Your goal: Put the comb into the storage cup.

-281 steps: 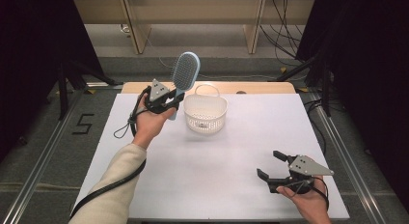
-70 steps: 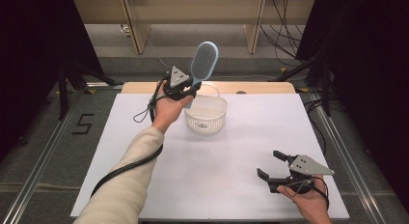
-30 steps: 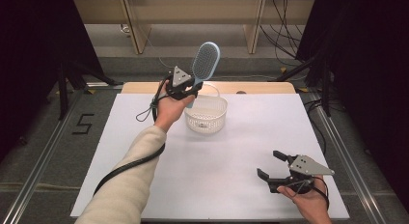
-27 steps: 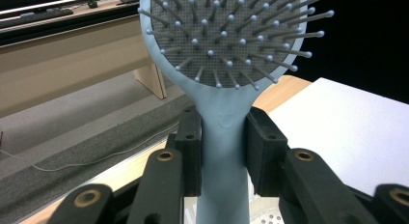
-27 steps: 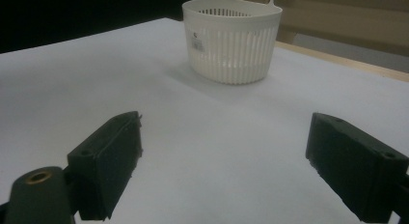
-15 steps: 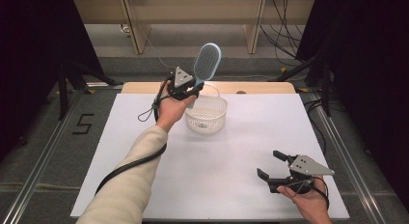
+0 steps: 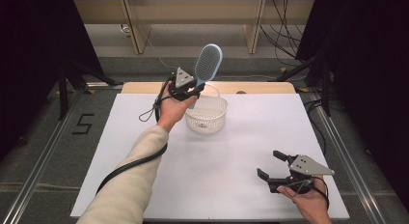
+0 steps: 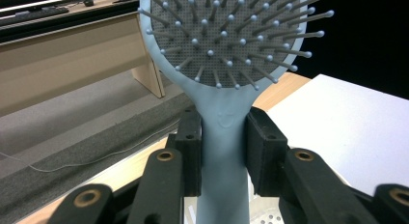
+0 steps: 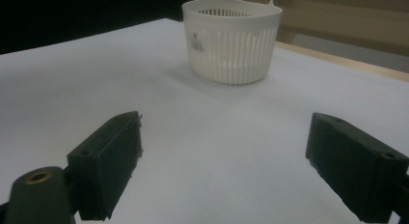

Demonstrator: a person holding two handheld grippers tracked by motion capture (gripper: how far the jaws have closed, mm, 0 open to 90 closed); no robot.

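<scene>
High view comparison with the earliest frame: the left gripper (image 7: pixel 189 92) had carried the hairbrush (image 7: pixel 207 64) from a spot left of the basket (image 7: pixel 206 114) to a higher position over the basket's far-left rim. Over the last second no shift was visible in either hand. The right gripper (image 7: pixel 276 168) occupied the same place at the near right of the table (image 7: pixel 241 185) throughout.

Left arm pose: the sleeved forearm ran diagonally from the bottom edge toward the basket, hand raised off the table. The jaws were clamped on the light blue handle of the hairbrush just below the head, with the head tilted up and to the right – bristle side facing the gripper's own camera. In the left gripper view both black pads (image 8: pixel 189 151) pressed against the handle (image 8: pixel 224 156), one on each side.

The basket, white and slotted, stood on the white table cover just beneath the held brush. A small label (image 9: pixel 196 42) was on its wall in the right gripper view; its print was too small to read.

Right arm pose: the hand rested low at the table's near right edge, jaws spread wide with nothing between them – pointed across the table toward the basket.

A marking "5" (image 7: pixel 82 123) was on the floor left of the table.
</scene>
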